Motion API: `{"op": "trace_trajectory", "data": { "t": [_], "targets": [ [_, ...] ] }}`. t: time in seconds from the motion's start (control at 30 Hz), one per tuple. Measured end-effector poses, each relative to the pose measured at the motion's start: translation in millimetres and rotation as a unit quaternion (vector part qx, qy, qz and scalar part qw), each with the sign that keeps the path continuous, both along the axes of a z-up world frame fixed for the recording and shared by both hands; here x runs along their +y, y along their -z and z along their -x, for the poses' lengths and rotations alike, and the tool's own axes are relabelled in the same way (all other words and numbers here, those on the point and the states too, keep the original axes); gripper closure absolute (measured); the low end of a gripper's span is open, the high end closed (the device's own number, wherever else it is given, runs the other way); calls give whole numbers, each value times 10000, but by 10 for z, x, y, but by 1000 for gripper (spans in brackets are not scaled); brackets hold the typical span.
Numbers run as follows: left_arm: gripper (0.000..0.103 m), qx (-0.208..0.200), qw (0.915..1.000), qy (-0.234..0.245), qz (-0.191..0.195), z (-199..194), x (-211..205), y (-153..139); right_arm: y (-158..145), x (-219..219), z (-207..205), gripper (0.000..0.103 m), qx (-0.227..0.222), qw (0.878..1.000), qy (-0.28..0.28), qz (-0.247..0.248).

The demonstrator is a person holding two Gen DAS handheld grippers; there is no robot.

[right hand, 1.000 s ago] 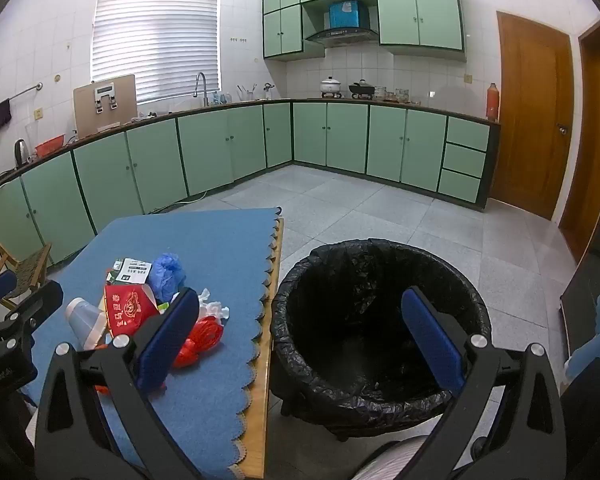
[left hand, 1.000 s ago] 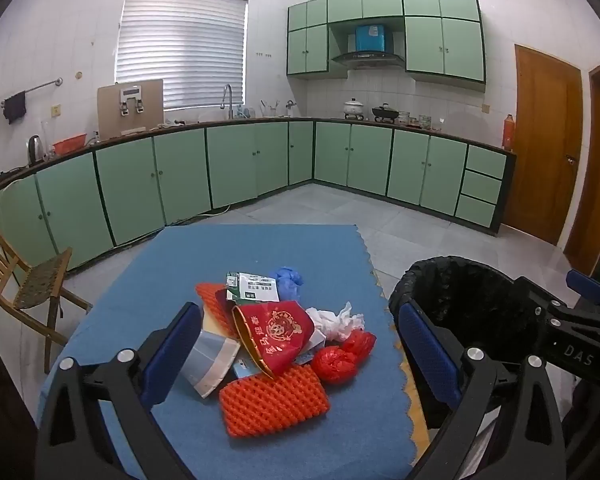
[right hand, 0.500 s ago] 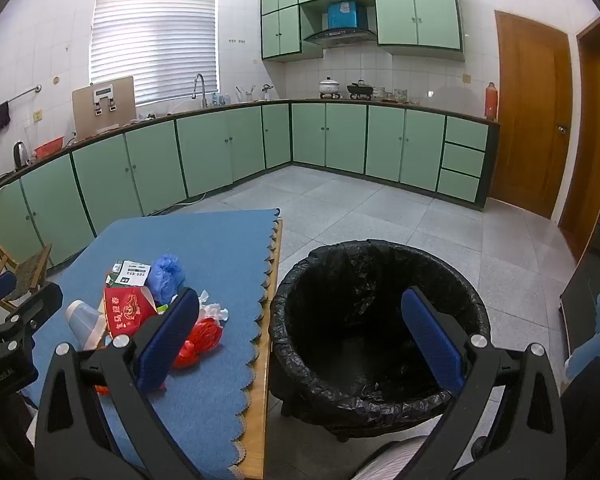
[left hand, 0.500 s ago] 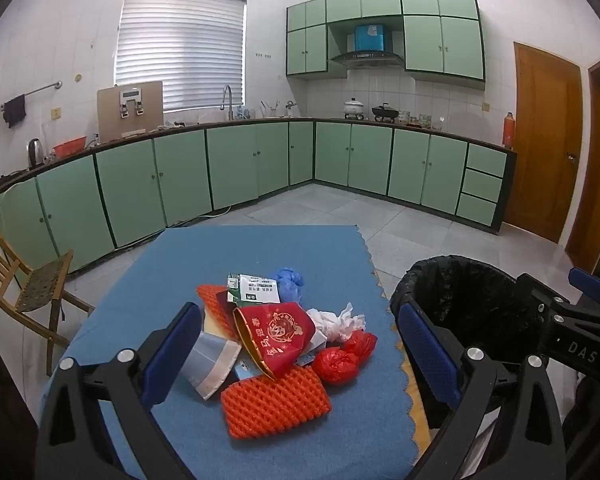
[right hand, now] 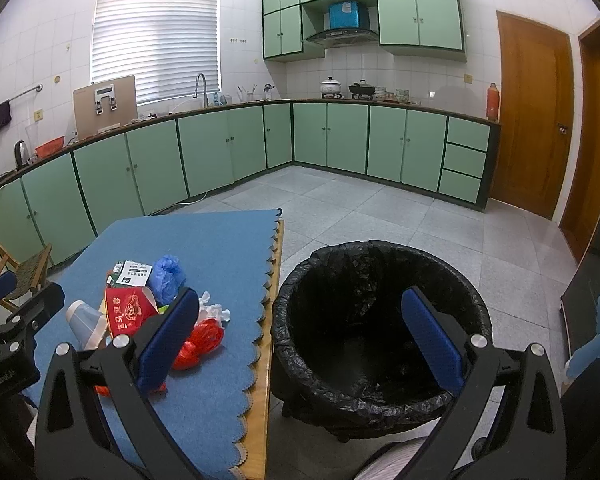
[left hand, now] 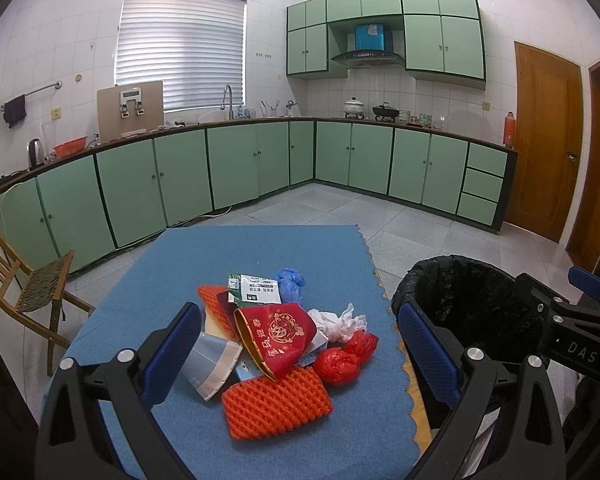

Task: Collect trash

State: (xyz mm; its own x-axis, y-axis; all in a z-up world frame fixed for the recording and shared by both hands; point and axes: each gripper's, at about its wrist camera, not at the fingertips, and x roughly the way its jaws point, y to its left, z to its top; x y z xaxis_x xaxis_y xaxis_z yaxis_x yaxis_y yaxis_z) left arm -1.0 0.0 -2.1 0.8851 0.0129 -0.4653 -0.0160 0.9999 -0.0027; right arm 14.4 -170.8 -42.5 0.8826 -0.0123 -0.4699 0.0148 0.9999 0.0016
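A heap of trash lies on the blue table mat (left hand: 260, 248): an orange foam net (left hand: 276, 402), a red paper box (left hand: 278, 336), a paper cup (left hand: 212, 364), a red plastic bag (left hand: 344, 360), white tissue (left hand: 340, 322), a blue glove (left hand: 290, 280) and a printed packet (left hand: 256, 290). My left gripper (left hand: 300, 356) hangs open above the near side of the heap, holding nothing. A bin with a black liner (right hand: 380, 320) stands on the floor right of the table. My right gripper (right hand: 300, 336) is open over the bin's near rim, empty.
A wooden folding chair (left hand: 24, 284) stands left of the table. Green cabinets (left hand: 260, 164) line the far walls and wooden doors (left hand: 548, 140) stand at the right. Grey tiled floor (right hand: 380, 208) lies beyond the table and bin. Something pale blue (right hand: 598, 332) shows at the right edge.
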Motion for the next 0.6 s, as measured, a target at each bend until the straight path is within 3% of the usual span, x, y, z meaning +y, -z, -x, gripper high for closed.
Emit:
{"op": "trace_trajectory", "data": {
  "t": [0.6],
  "targets": [
    [6, 15, 10000, 1, -10, -6, 4, -14, -13, 37, -10, 5, 23, 10000, -17, -2]
  ]
}}
